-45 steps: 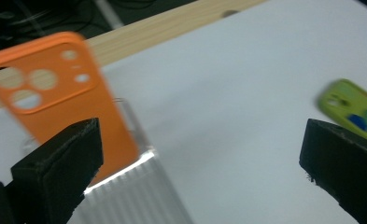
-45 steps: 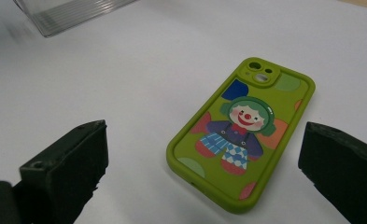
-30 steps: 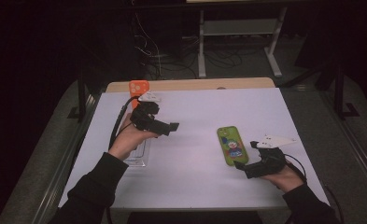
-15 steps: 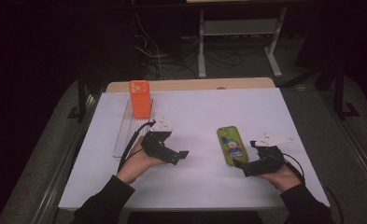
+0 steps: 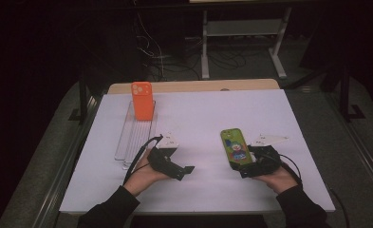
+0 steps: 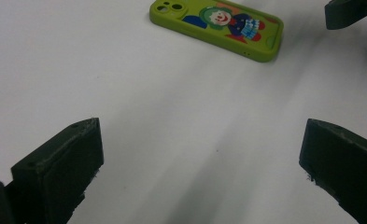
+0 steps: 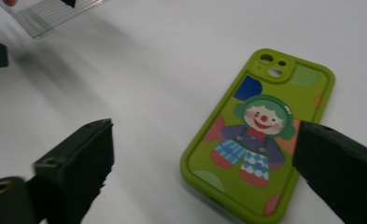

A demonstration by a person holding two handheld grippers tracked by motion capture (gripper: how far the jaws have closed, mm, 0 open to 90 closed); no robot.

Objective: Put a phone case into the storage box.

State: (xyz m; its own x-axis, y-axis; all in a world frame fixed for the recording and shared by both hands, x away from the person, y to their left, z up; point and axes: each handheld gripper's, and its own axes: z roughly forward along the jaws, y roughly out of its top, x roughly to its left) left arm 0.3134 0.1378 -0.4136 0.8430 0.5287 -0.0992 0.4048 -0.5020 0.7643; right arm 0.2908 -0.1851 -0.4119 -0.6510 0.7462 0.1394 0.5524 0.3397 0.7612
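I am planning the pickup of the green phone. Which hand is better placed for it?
Probably the right. The right gripper is open at the near end of the green phone; the left gripper, also open, is farther off over bare table.

I read this as a lab or test room set up for recording, not a home. My table (image 5: 288,123) is a plain board under a white cover, lit brightly while everything around it sits in darkness. Behind it I see loose cables (image 5: 174,57) trailing over the floor and the legs of a light metal stand (image 5: 241,42). Dark frame posts (image 5: 82,95) rise at the table's sides. The floor (image 5: 350,156) looks like grey carpet.
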